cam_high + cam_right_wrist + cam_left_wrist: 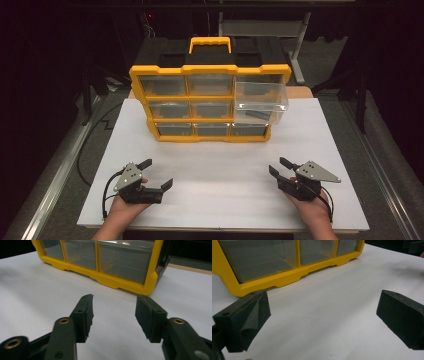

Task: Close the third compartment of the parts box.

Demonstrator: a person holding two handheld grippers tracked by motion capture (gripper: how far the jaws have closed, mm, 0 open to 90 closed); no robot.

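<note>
Left gripper (pixel 160 174), right gripper (pixel 281 167): jaws spread wide, empty, resting low over white table (pixel 225 165). Ahead: yellow organizer (pixel 210 102), top-right clear drawer (pixel 260 101) pulled out, tilted. Risk, judged: careless nudge drops drawer; hard push slides organizer back.

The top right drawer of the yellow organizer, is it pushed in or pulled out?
Pulled out. The clear top right drawer juts forward past the yellow organizer frame and overhangs the row below, while the other drawers sit flush.
</note>
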